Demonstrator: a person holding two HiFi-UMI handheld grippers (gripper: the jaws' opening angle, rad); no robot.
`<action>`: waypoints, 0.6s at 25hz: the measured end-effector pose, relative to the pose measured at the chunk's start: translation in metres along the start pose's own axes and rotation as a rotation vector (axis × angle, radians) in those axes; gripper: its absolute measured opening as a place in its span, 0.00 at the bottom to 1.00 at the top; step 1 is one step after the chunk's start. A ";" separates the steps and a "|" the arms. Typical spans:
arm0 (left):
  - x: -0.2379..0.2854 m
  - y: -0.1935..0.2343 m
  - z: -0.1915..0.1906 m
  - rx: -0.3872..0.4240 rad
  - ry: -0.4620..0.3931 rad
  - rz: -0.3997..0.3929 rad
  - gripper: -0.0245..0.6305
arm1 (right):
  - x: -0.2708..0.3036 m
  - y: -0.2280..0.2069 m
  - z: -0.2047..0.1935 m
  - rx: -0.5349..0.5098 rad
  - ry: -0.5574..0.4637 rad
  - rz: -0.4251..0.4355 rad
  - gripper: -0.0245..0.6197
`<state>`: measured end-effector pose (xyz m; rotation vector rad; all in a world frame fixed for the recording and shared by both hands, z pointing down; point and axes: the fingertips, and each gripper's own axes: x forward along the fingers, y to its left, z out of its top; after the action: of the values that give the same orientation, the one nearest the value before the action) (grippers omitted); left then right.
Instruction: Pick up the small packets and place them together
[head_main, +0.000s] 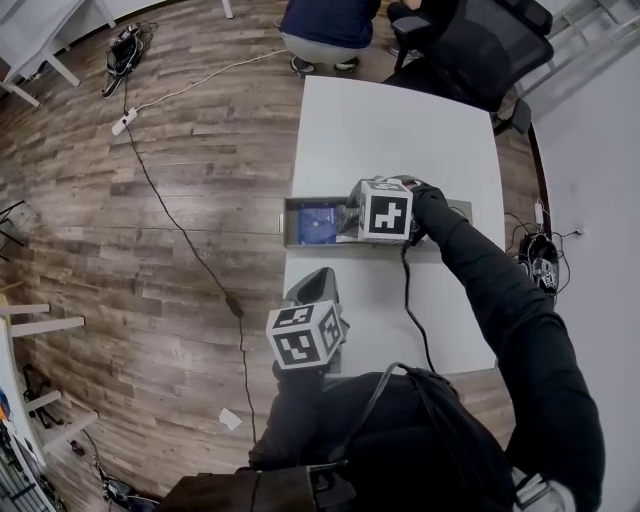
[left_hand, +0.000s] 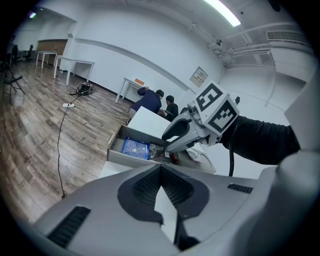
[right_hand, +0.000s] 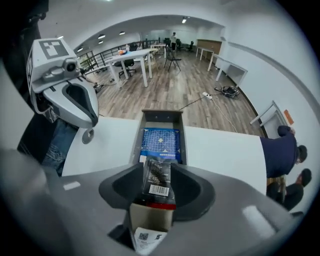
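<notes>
1. Risk at the left: our left gripper hangs over the near edge of the white table. Its jaws are closed tip to tip on nothing. It is well apart from the tray, so we judge it unlikely to disturb anything.
2. Risk at the right: our right gripper points steeply down into the grey tray. Its jaws stand wide, and a dark packet lies between them. The pads seem clear of it. If a jaw catches the packet's edge on lifting away, we think it could drag the packet off the others. A careless sideways move could also knock the tray wall.
3. The tray is long and shallow and lies across the table. At its left end in the head view, a blue packet lies flat on the tray floor.
4. Next comes the dark packet, which carries a barcode label. Its far end meets the blue packet.
5. Further right are a tan piece we cannot identify and a white packet with a printed code. The gripper partly hides both.
</notes>
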<state>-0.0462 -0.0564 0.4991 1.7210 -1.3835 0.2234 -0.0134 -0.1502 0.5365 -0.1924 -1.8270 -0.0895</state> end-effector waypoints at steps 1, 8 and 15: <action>0.000 0.002 0.000 -0.004 0.000 0.000 0.04 | 0.008 -0.001 -0.001 -0.017 0.031 0.009 0.29; 0.002 0.011 0.002 -0.023 -0.003 0.001 0.04 | 0.046 -0.003 -0.013 -0.133 0.244 0.047 0.31; 0.002 0.021 0.008 -0.039 -0.012 0.007 0.04 | 0.064 -0.005 -0.016 -0.149 0.331 0.046 0.30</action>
<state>-0.0663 -0.0629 0.5060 1.6881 -1.3943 0.1892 -0.0156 -0.1527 0.6023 -0.3057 -1.4855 -0.2135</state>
